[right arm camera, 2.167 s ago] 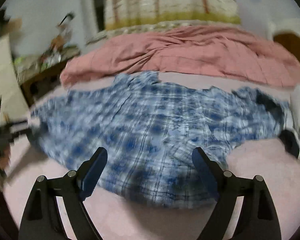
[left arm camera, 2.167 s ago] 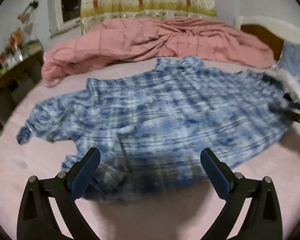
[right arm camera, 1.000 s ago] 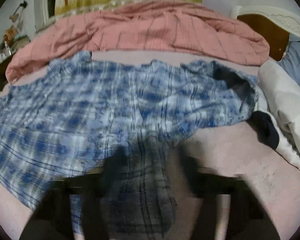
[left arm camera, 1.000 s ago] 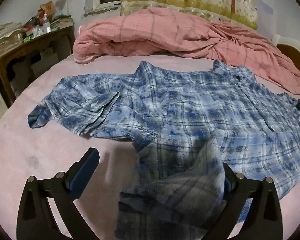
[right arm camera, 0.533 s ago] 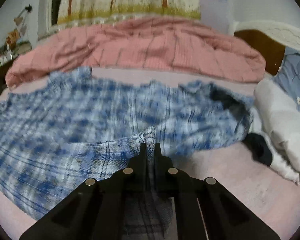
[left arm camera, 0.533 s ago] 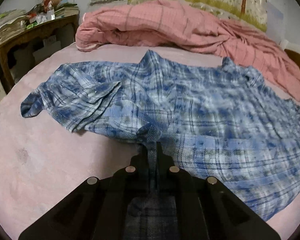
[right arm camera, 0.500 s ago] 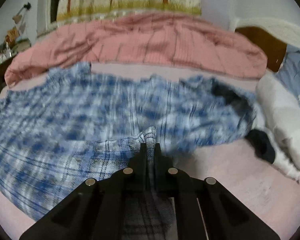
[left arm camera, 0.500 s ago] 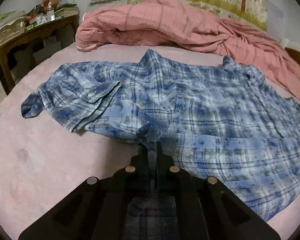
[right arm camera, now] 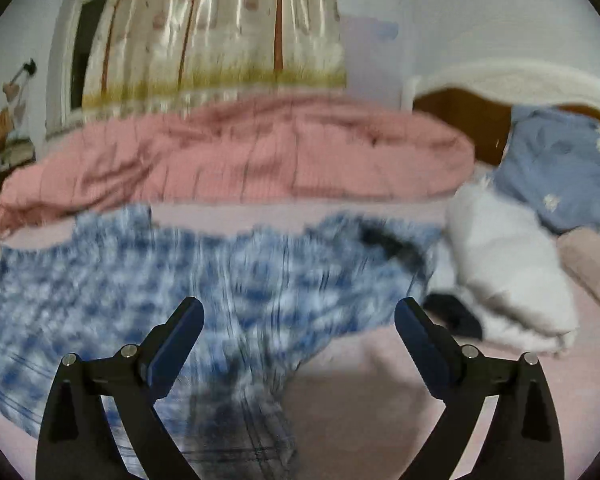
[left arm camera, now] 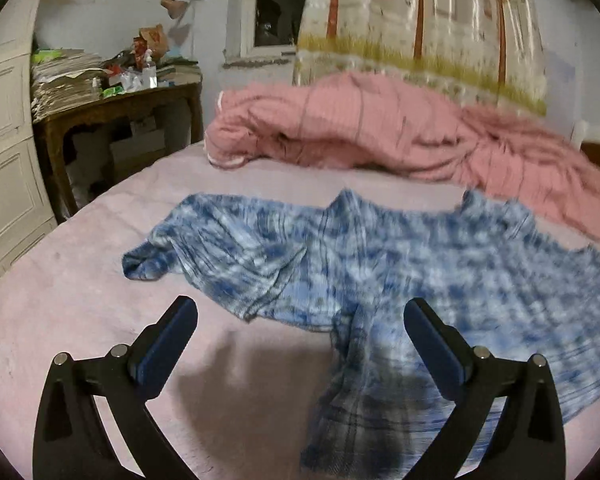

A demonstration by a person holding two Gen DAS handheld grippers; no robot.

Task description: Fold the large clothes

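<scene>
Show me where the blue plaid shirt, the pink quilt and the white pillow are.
blue plaid shirt (left arm camera: 440, 264): left wrist view, on its body.
pink quilt (left arm camera: 380, 128): left wrist view, on its top folds.
white pillow (right arm camera: 508, 276): right wrist view, on its middle.

A lived-in home bedroom: a bed (left arm camera: 100, 300) with pink sheet, rumpled pink quilt (left arm camera: 380, 132) and floral pillow (right arm camera: 560, 176), a curtained window (left arm camera: 276, 8), and a cluttered wooden side table (left arm camera: 116, 108) beside white cupboards (left arm camera: 4, 120).
</scene>
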